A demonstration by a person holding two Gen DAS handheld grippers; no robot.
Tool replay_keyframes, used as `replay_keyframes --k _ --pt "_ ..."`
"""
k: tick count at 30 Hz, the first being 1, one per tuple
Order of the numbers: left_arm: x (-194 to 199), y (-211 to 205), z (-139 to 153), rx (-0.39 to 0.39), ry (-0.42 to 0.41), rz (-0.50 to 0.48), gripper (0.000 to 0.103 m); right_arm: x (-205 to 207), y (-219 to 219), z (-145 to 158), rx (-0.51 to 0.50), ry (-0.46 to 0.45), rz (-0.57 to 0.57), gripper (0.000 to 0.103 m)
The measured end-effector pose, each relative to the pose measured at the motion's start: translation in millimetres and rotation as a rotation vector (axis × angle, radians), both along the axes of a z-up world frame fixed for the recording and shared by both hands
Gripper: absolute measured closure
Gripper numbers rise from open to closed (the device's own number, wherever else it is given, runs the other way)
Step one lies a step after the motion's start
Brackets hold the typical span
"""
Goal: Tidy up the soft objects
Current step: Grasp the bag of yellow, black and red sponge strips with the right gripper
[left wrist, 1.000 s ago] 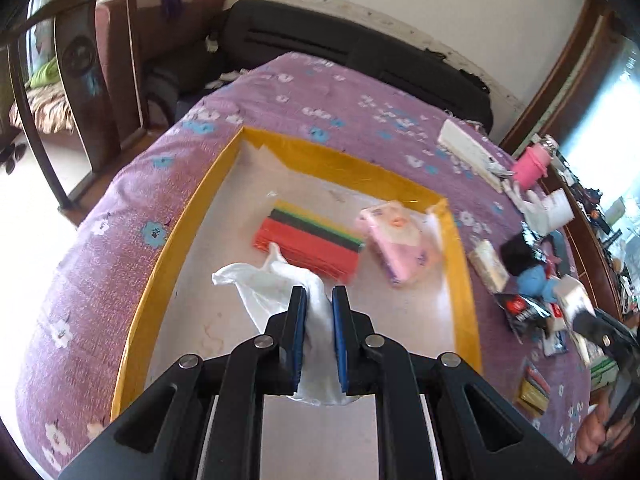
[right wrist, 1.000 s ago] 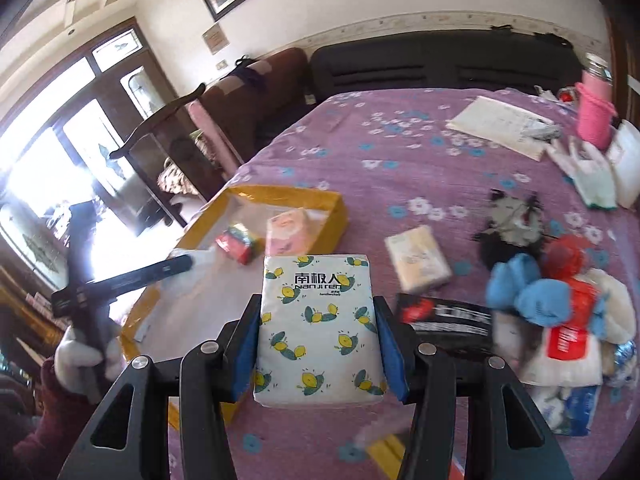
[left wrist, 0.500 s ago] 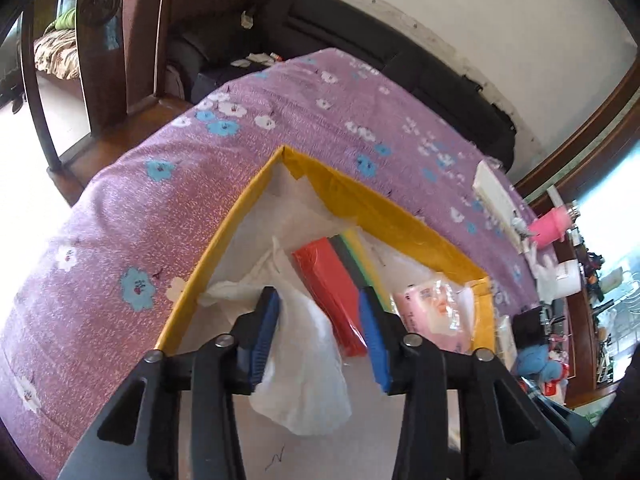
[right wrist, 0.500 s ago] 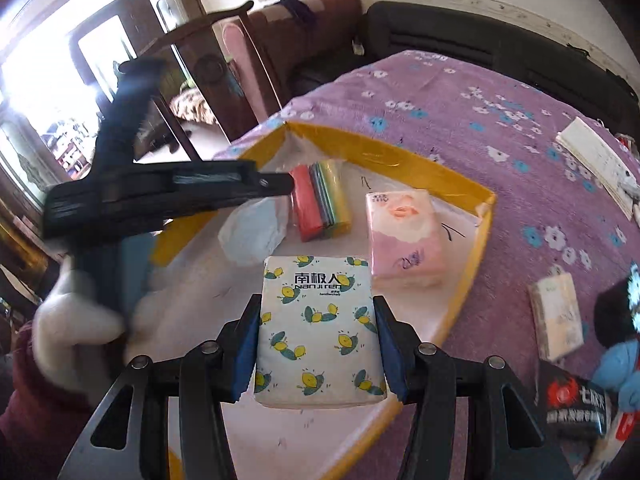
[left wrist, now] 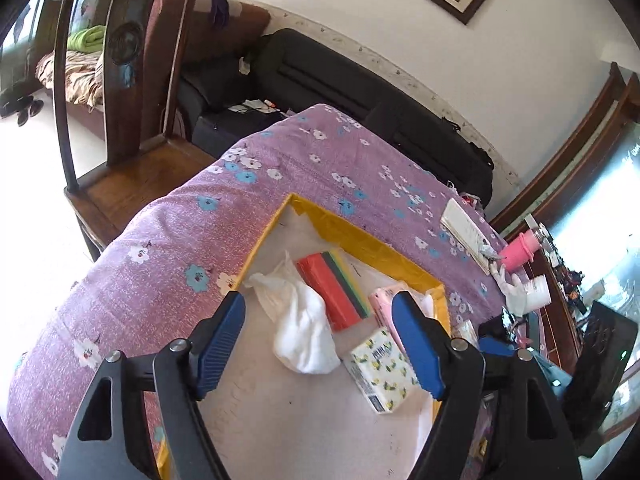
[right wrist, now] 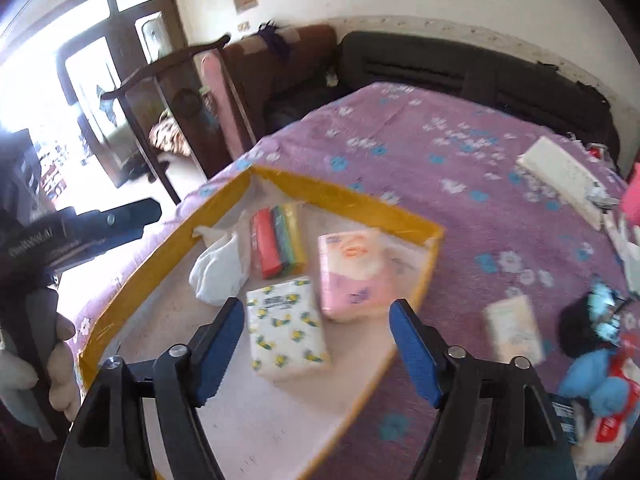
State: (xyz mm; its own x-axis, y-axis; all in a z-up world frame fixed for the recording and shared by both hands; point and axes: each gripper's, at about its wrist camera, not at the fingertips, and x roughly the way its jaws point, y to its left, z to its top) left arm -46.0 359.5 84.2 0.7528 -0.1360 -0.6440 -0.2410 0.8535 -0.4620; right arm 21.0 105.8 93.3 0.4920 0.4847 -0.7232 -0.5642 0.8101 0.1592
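A yellow-rimmed tray (left wrist: 360, 236) (right wrist: 328, 196) lies on the purple flowered cloth. In it lie a white cloth (left wrist: 304, 332) (right wrist: 218, 272), a red-green-yellow stack (left wrist: 334, 284) (right wrist: 278, 246), a pink tissue pack (left wrist: 382, 300) (right wrist: 354, 272) and a lemon-print tissue pack (left wrist: 382, 370) (right wrist: 286, 328). My left gripper (left wrist: 320, 346) is open and empty above the white cloth. My right gripper (right wrist: 316, 350) is open and empty just above the lemon-print pack.
Right of the tray lie a small pale tissue pack (right wrist: 514, 328), a blue plush (right wrist: 592, 376), a black item (right wrist: 580, 320), a white box (right wrist: 564, 176) and a pink cup (left wrist: 518, 250). A wooden chair (left wrist: 120, 128) stands at the table's left.
My left gripper let go of the white cloth, opened wide and drew back. My right gripper carried the lemon-print pack over the tray, set it down beside the pink pack and opened.
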Motion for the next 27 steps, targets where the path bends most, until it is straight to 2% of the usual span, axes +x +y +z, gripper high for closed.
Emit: replay_keyframes --k 4,8,9,10,14,18,22,27 --pt "-4 -30 5 0.038 -0.002 -0.066 0.022 -12 -73 16 0.024 -0.039 -0.115 0.018" --pt "-4 -75 7 0.100 0.008 -0.163 0.021 -23 -158 18 0.026 -0.060 -0.266 0.015" --pt "-2 -89 7 0.113 0.011 -0.196 0.020 -23 -158 18 0.026 -0.060 -0.266 0.015" --pt "-1 -101 7 0.119 0.014 -0.222 0.020 -30 -197 13 0.034 -0.050 -0.334 0.014" --pt "0 -158 8 0.140 0.018 -0.349 0.018 -44 -244 -6 0.044 0.001 -0.392 0.014" --pt "-3 -202 3 0.155 0.034 -0.422 0.017 -57 -253 -23 0.052 0.046 -0.352 0.014" --pt "-12 -230 -6 0.173 0.053 -0.450 0.017 -69 -222 -42 -0.018 0.068 -0.207 0.014" --pt "-23 -254 -10 0.368 0.042 -0.410 0.017 -81 -177 -61 -0.145 0.028 -0.085 0.014"
